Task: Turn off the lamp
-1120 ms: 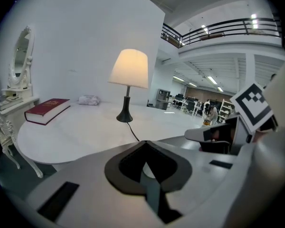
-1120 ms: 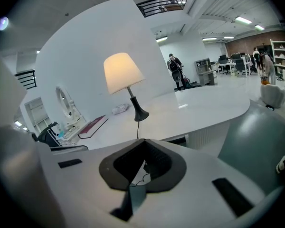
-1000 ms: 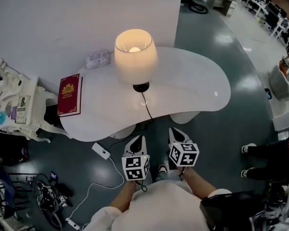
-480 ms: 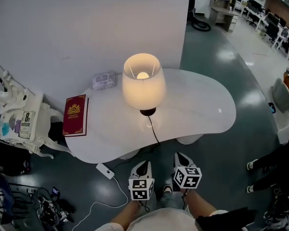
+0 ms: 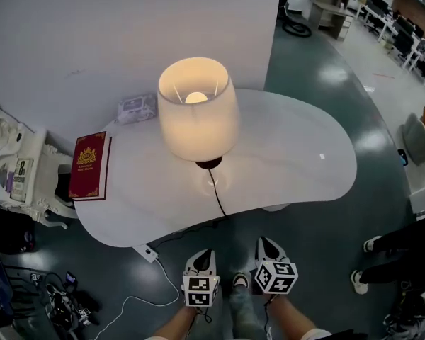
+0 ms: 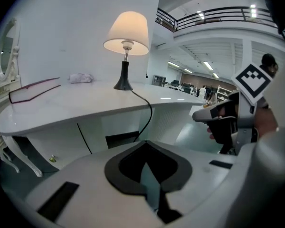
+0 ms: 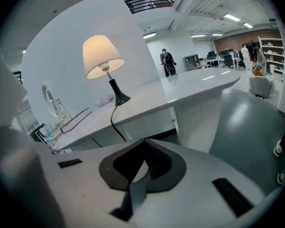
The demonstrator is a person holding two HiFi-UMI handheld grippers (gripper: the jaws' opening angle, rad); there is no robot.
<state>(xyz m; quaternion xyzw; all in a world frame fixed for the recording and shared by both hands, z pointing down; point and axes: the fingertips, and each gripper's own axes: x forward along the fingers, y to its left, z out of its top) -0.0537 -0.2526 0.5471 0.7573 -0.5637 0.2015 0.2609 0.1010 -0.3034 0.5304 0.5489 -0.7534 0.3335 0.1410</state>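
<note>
Grey floor lies under both grippers, which sit low in front of the person. The left gripper (image 5: 205,253) has its jaws together and holds nothing. The right gripper (image 5: 265,241) is the same, with its jaws together and nothing in them. Both are well apart from the table (image 5: 297,154). A black cord (image 5: 217,195) runs over the table's near edge. It leads up to the lamp (image 5: 198,108), which stands near the middle of the table. Its bulb glows, so nothing is done yet. I think reaching in and finding the switch is all left to do. No switch shows.
</note>
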